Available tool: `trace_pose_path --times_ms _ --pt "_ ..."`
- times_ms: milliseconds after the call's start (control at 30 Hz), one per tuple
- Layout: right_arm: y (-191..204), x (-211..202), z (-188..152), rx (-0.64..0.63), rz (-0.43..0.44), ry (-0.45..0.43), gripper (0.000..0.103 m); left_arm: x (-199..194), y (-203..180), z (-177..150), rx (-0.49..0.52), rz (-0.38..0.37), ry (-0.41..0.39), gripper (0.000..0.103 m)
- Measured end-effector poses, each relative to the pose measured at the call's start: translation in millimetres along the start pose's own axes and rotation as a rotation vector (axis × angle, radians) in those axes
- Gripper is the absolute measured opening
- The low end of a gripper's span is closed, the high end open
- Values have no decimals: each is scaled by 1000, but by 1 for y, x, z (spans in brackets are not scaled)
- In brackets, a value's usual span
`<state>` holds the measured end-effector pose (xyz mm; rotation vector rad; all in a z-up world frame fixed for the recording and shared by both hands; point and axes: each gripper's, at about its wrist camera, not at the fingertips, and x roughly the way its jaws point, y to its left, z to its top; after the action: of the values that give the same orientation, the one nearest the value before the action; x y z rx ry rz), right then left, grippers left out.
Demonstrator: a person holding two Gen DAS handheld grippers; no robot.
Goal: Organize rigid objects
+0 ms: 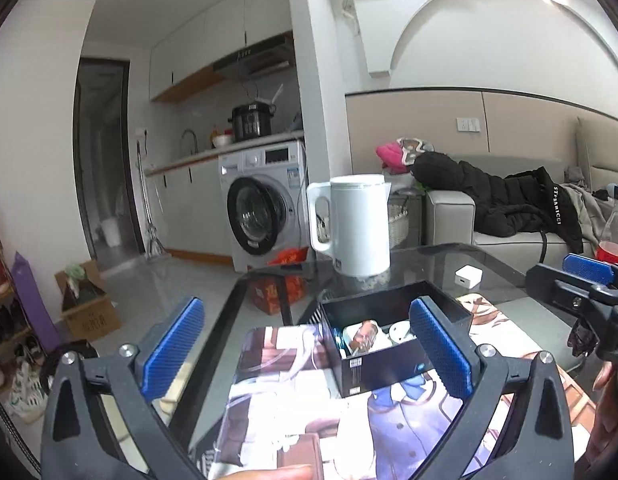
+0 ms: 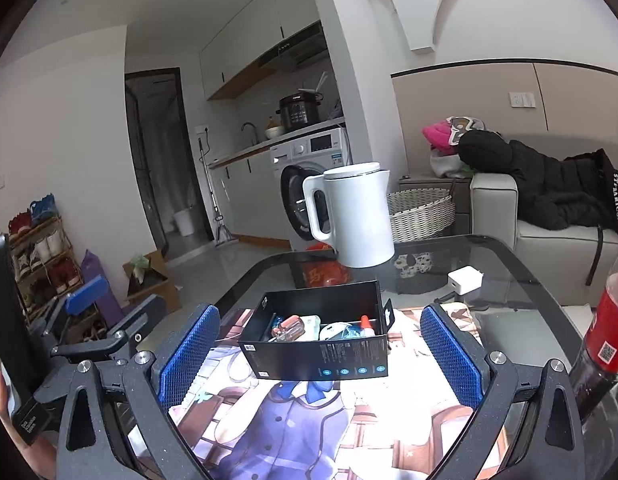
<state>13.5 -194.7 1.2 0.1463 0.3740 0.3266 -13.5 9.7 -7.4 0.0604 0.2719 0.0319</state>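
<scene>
An open black box holds several small items, among them a clear-handled tool and a red-capped tube. It rests on a printed picture mat on the glass table. My right gripper is open, its blue pads wide on either side of the box and nearer than it, not touching. My left gripper is open too. The same box lies just ahead, partly behind its right finger. Neither gripper holds anything.
A white kettle stands behind the box, a white charger cube to its right, and a red drink bottle at the table's right edge. A sofa with a black coat is beyond, and a wicker basket.
</scene>
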Motion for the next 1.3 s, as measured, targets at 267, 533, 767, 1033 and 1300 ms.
trace_pose_path --times_ms 267,533,767,1033,1300 --pt "2 8 -6 -44 -9 28 102 16 6 -3 -87 -1 89 103" --pt "-6 10 -5 -23 -19 19 102 16 -2 -4 -69 -15 74 103" --pt "-6 11 -5 -17 -25 24 102 15 -4 -1 -63 -25 65 103" --pt "-5 11 -5 -18 -26 24 102 13 -2 1 -67 -19 61 103" --pt "-5 12 -6 -17 -29 21 102 15 2 2 -84 -19 72 103"
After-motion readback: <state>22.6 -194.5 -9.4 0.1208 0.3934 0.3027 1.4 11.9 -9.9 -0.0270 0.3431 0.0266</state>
